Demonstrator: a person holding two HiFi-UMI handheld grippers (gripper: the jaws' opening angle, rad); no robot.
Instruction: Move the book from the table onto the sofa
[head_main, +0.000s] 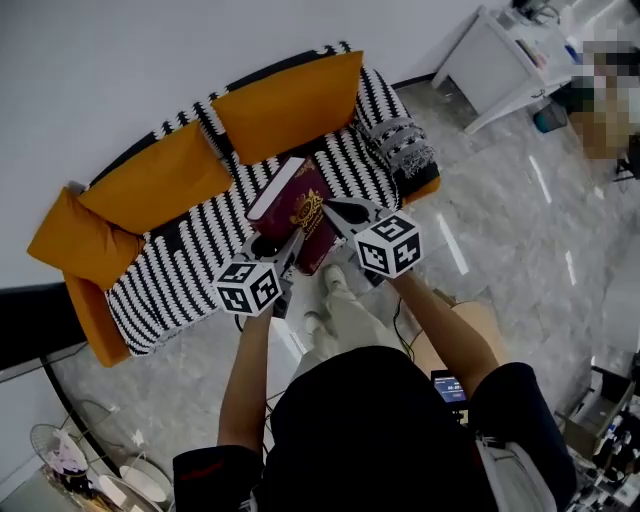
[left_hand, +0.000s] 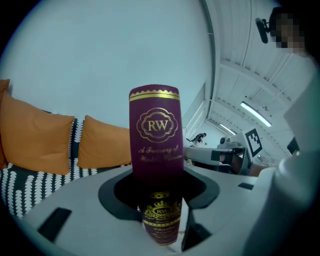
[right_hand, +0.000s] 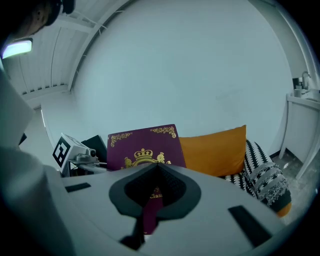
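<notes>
Book (head_main: 296, 212) off the table, held above the sofa (head_main: 190, 262), centre frame.
Left gripper (head_main: 287, 247) clamps its spine and right gripper (head_main: 338, 211) pinches its cover; setting it down is left.

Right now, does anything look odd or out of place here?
Only the book: it rests on nothing, held tilted above the sofa. The left gripper clamps its spine, while the right gripper seems to pinch only a thin edge of its cover. Nothing looks spilled or damaged.
</notes>
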